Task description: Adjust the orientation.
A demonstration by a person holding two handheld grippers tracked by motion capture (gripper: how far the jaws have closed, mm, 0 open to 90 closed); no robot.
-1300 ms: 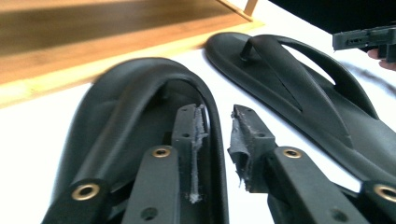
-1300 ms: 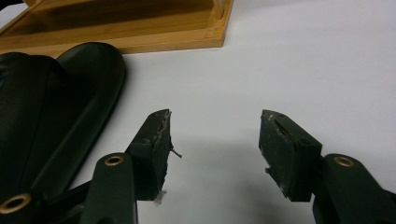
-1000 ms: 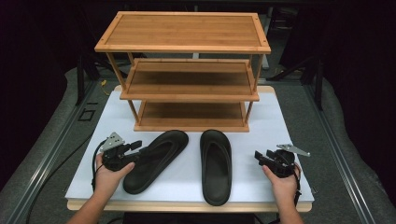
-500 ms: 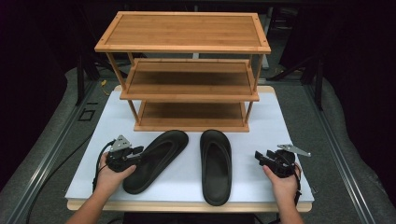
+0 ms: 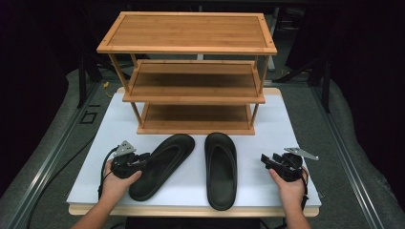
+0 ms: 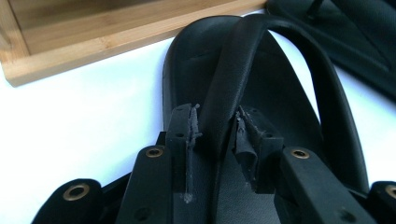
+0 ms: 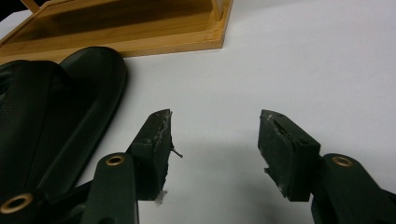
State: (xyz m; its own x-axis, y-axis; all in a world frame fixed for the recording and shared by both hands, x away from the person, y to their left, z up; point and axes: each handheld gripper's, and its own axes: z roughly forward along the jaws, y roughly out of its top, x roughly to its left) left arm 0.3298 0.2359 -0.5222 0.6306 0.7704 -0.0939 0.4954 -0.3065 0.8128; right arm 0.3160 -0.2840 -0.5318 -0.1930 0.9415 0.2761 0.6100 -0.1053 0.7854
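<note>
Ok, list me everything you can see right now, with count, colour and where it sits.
shoe rack: one, light brown wood, three shelves, at the far side of the table, all shelves bare.
left sandal: one, black, angled on the table in front of the rack.
right sandal: one, black, lying straight beside the other.
table: one, white top with a wooden edge.
left claw: one, black, its jaws have just been closing around the strap of the left sandal, held in the person's left hand.
right claw: one, black, open over bare table right of the sandals, in the right hand.
</note>
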